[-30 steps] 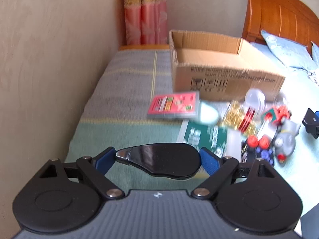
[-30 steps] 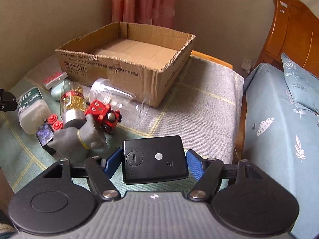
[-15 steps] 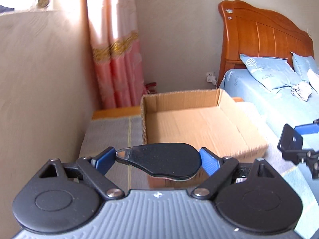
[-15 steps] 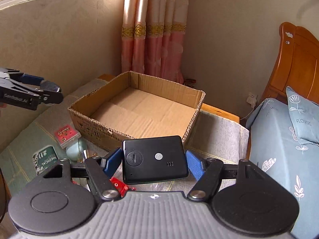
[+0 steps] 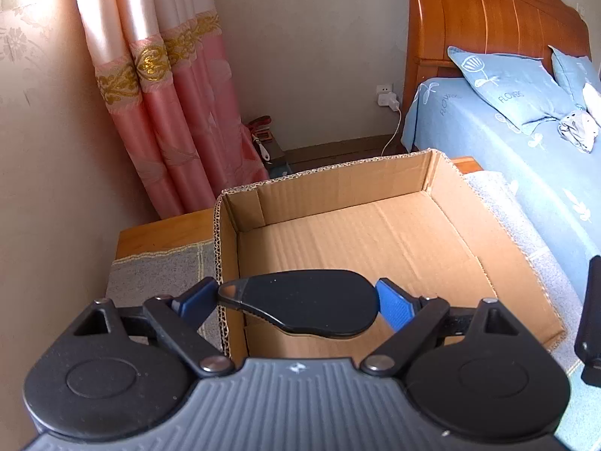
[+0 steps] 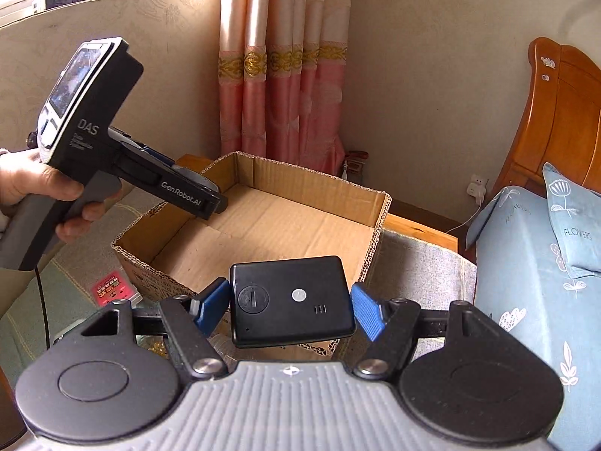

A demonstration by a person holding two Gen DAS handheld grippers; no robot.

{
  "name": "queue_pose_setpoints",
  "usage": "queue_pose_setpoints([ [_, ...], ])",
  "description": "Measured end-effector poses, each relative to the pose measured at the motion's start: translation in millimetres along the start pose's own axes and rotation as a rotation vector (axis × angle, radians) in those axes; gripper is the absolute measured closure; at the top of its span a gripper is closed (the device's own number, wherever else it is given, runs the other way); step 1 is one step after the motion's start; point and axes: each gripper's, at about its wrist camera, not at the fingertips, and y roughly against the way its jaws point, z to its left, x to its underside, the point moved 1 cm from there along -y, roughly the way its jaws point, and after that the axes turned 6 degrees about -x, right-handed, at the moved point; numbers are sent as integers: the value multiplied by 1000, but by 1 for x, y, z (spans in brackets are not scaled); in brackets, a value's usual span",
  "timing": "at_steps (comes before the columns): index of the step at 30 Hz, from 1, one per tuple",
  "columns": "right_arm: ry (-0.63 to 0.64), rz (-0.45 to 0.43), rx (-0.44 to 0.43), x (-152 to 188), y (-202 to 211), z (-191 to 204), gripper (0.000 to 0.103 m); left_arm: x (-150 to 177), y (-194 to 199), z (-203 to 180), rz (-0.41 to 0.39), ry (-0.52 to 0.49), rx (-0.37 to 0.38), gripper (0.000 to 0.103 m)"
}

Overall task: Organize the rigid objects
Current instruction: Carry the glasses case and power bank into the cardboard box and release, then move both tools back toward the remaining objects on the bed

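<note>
An open cardboard box [image 5: 375, 233] with a bare floor stands on a cloth-covered surface. My left gripper [image 5: 296, 302] is shut on a black teardrop-shaped object [image 5: 308, 297] and hangs over the box's near left corner. In the right wrist view the left gripper [image 6: 210, 197], held by a hand [image 6: 33, 184], reaches over the box [image 6: 379, 218] from the left. My right gripper [image 6: 291, 302] is shut on a black rectangular device [image 6: 289, 312] with a round battery cover, just before the box's near edge.
A red card pack [image 6: 110, 287] lies on the grey-green cloth [image 6: 420, 270] left of the box. A bed [image 5: 526, 158] with blue pillows and a wooden headboard [image 5: 488, 18] lies to the right. A pink curtain [image 5: 169, 112] and walls stand behind.
Both grippers rose and moved toward the box with their objects. The left one swung from the pile of items to over the box; the pile dropped out of both views.
</note>
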Motion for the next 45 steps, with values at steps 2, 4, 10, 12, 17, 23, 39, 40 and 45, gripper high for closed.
queue_pose_setpoints([
  [2,-4,6,3,-2,-4,-2,28,-4,-8,1,-2,18,8,13],
  [4,0,15,14,-3,-8,-3,28,-7,-10,3,-23,37,-3,13],
  [10,-14,33,26,-9,-22,-8,28,-6,1,15,-29,80,17,11],
  [12,-18,41,26,-11,-27,-9,28,-1,10,17,-42,68,6,11],
  [17,-16,51,36,-20,-39,-7,28,20,43,22,-88,34,-20,4],
  [23,-30,82,50,-35,-61,-7,28,53,81,25,-150,-3,-86,1],
  [39,-175,29,117,-70,-96,-24,0,135,113,45,-108,119,-75,1],
  [40,-175,33,113,-68,-93,-22,0,137,114,45,-105,115,-74,1],
  [45,-150,29,116,-54,-71,-9,0,145,115,43,-95,96,-75,1],
])
